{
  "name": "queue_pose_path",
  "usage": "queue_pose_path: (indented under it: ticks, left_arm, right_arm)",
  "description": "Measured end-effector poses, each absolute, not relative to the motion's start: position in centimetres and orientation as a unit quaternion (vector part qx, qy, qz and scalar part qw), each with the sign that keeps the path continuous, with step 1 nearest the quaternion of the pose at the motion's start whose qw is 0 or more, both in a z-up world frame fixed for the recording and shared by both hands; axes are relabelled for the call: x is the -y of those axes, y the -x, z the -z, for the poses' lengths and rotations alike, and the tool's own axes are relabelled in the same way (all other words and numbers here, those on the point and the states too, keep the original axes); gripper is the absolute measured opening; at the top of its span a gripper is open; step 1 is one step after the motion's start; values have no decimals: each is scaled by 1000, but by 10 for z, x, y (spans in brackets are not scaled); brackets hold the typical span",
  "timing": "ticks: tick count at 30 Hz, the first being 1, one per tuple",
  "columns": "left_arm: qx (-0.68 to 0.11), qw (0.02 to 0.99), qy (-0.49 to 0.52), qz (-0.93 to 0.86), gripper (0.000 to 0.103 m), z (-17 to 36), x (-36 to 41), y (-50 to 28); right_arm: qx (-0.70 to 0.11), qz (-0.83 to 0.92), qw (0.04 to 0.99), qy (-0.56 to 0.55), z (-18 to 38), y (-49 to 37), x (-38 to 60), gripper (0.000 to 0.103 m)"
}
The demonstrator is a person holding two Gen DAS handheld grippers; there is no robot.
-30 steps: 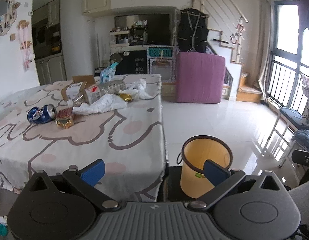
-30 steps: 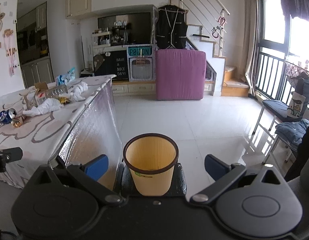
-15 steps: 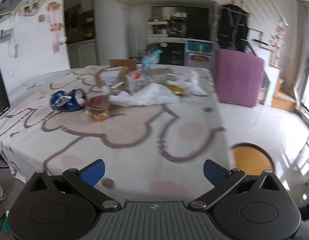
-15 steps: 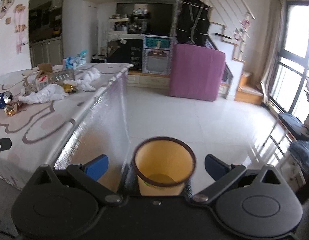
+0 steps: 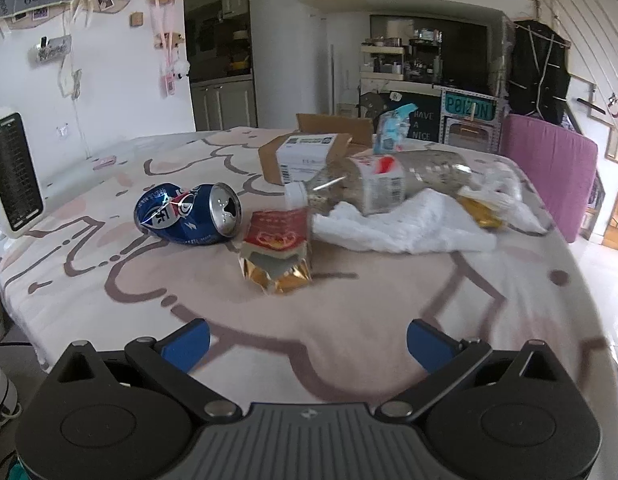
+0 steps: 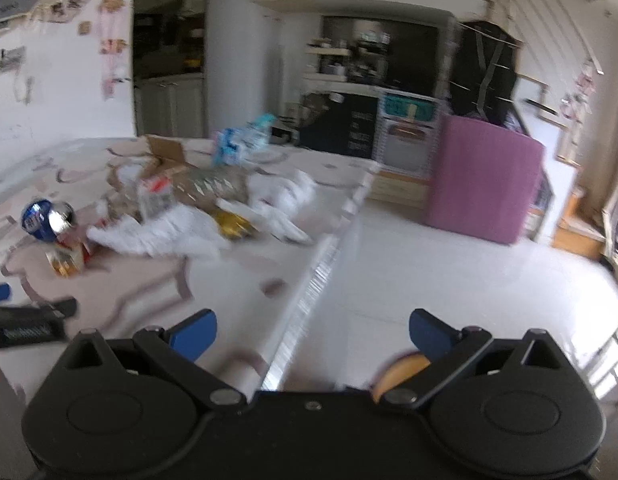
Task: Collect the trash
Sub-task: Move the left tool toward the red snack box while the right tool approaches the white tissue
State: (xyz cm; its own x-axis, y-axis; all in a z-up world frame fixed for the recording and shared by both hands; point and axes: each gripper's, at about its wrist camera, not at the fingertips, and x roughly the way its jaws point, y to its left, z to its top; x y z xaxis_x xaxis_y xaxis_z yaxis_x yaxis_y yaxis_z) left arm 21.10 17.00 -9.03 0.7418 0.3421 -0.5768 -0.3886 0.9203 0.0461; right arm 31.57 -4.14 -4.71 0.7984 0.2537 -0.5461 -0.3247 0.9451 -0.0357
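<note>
Trash lies in a loose group on the table (image 5: 109, 280). From the left I see a crushed blue can (image 5: 187, 214), then a torn red and gold wrapper (image 5: 277, 254) just beside it, then a plastic bottle (image 5: 373, 184) resting on white crumpled plastic (image 5: 409, 226). My left gripper (image 5: 308, 338) hovers near the wrapper with jaws spread, holding nothing. My right gripper (image 6: 312, 332) is spread too (its view is blurred), above the table edge, with the yellow bin (image 6: 401, 370) partly hidden below.

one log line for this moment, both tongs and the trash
left tongs: open, empty, facing snack wrapper | right tongs: open, empty, over table edge | can, bottle: on table, untouched
</note>
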Motion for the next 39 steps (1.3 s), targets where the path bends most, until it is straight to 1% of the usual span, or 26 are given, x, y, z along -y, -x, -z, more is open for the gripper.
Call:
queue_pose_path:
  ticks: [4, 12, 14, 21, 22, 27, 33, 37, 38, 39]
  left_arm:
    - [-308, 933, 36, -180, 103, 96, -186, -234]
    - [-335, 929, 27, -154, 103, 112, -210, -256]
    - [-327, 932, 54, -145, 103, 116, -217, -251]
    - [-314, 939, 57, -128, 103, 116, -220, -246]
    - [-310, 940, 63, -125, 103, 115, -223, -245]
    - [-297, 943, 70, -131, 102, 111, -234, -251]
    - [-271, 952, 64, -126, 99, 99, -240, -252]
    - [-274, 953, 53, -120, 98, 97, -239, -249]
    - [-276, 953, 53, -118, 97, 98, -239, -249]
    - [-277, 952, 53, -117, 96, 98, -239, -249]
  right_arm:
    - [-273, -201, 941, 25, 46, -349, 17, 103]
    - [-324, -257, 909, -55, 70, -416, -32, 103]
    - [-331, -266, 903, -59, 77, -429, -44, 103]
    - [-389, -310, 863, -91, 106, -473, -78, 103]
    - [-385, -311, 864, -93, 108, -475, -82, 103]
    - [-385, -337, 856, -73, 108, -476, -107, 103]
    - [-376, -363, 852, -14, 108, -464, -140, 103]
    - [-369, -352, 859, 40, 108, -459, -155, 103]
    - [-366, -349, 861, 50, 109, -458, -157, 100]
    - [-362, -345, 864, 60, 109, -456, -158, 92]
